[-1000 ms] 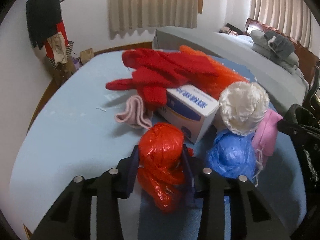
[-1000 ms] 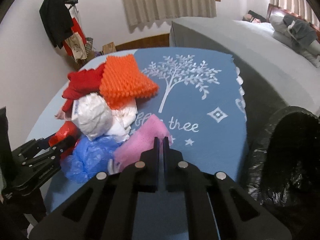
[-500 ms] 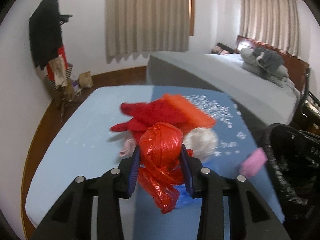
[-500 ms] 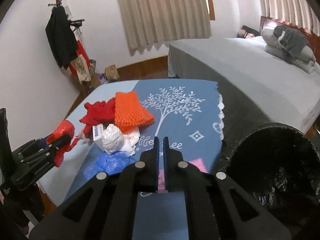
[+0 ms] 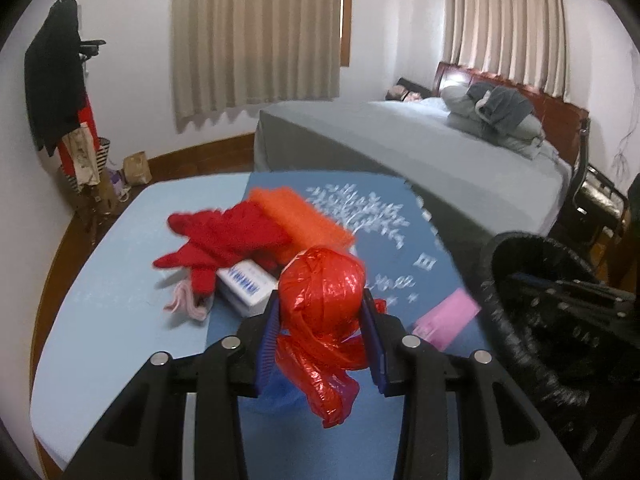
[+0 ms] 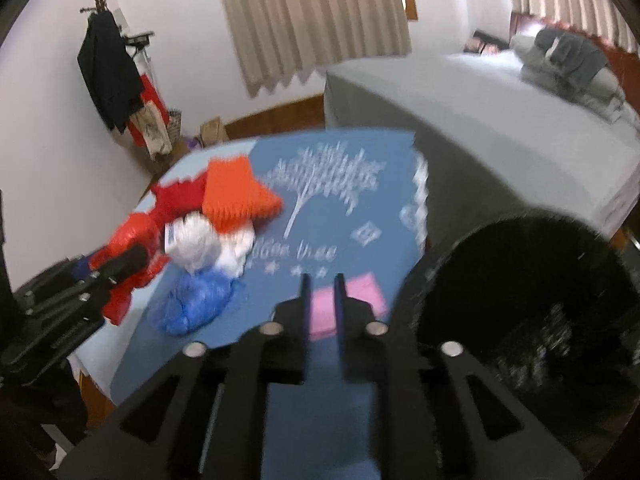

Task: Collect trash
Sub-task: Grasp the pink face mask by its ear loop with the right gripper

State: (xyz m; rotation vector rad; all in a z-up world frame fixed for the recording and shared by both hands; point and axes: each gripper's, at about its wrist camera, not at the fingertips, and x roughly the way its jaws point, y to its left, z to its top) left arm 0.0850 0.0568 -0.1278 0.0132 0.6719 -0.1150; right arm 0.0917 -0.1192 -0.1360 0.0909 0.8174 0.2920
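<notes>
- A red plastic bag (image 5: 322,304) is showing glossy and crinkled between blue pads (image 5: 268,340) on black fingers.
- A dark blue cloth (image 6: 384,184) is carrying a white tree print, white lettering, stars and diamonds.
- A pale blue sheet (image 5: 120,280) is lying plain beside it.
- An orange knit (image 6: 236,196) is showing a ribbed texture.
- A red garment (image 5: 228,236) is lying plain.
- A white box (image 5: 244,284) is bearing blue print.
- A white bag (image 6: 196,244) and a blue bag (image 6: 196,300) are looking crumpled.
- A pink piece (image 6: 348,304) is lying flat and plain.
- A black bin bag (image 6: 532,280) is shining in places.
- Beige curtains (image 5: 256,36) are hanging pleated.
</notes>
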